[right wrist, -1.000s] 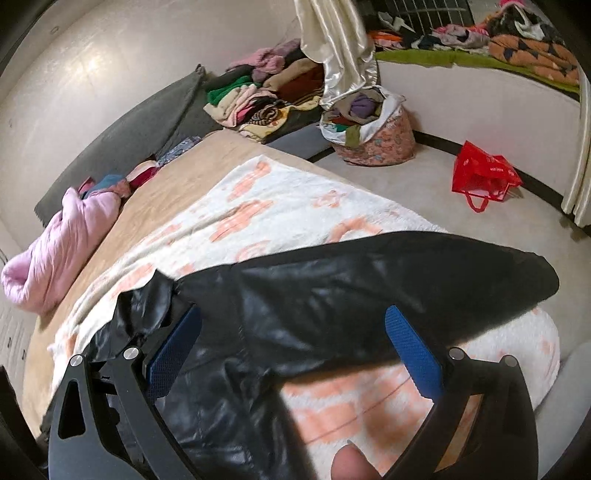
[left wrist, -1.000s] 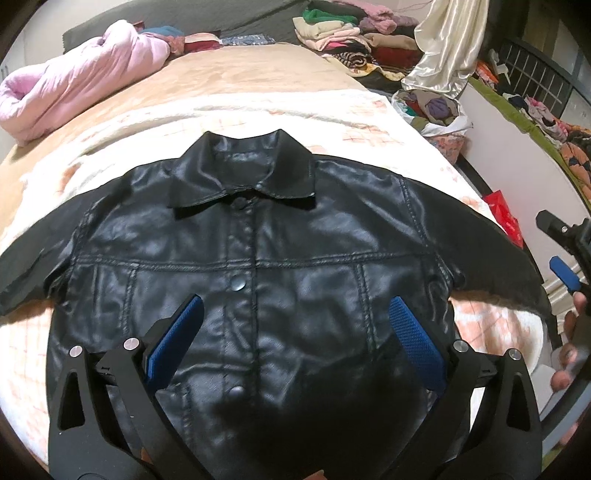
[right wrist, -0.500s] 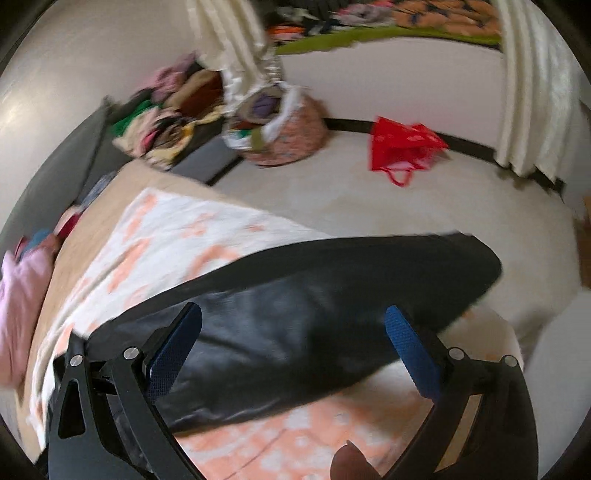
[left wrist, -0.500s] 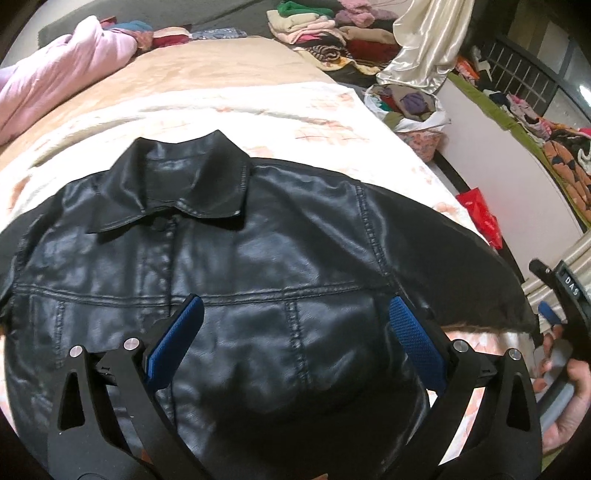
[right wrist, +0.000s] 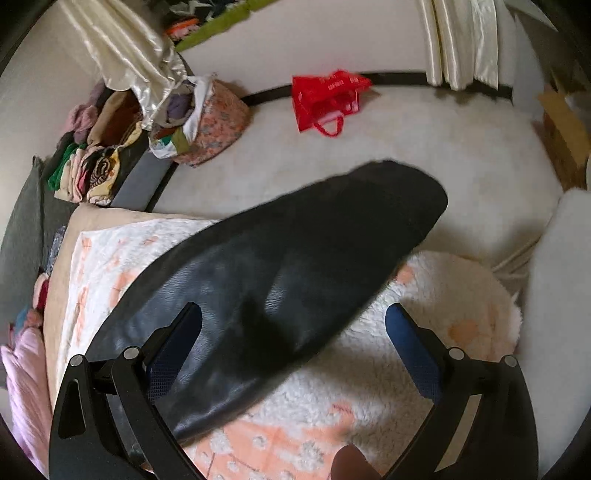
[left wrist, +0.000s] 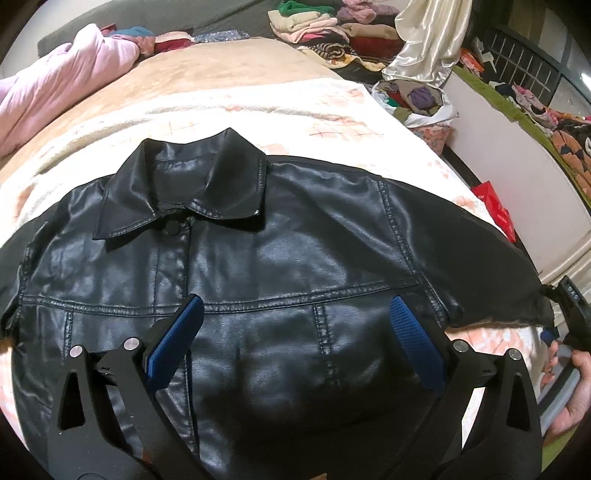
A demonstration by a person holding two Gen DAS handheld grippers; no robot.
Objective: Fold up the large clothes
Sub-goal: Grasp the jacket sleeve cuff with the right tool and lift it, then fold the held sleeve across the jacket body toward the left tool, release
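Two hand-held grippers were at work, and both had their jaws spread wide with nothing between the blue pads. The left hand-held gripper hovered over the lower front of the jacket, its pads apart above the black leather on either side of the chest seam. The jacket lay front up and buttoned on the blanket, collar pointing away toward the far end of the bed, both sleeves stretched out to the sides. The right hand-held gripper was poised over the sleeve on that side, which ran diagonally across its view from near the left finger out to a cuff overhanging the edge of the blanket above the floor; whether the fingers touched the leather I could not tell, as the view was blurred. In the left view the right gripper's handle and the person's hand showed at the right edge, just beside the cuff. Farther out, a pink quilt was bunched at the far left of the bed, a stack of folded clothes sat beyond it, a basket of clothes stood on the floor beside the bed, and a red bag lay near the wall.
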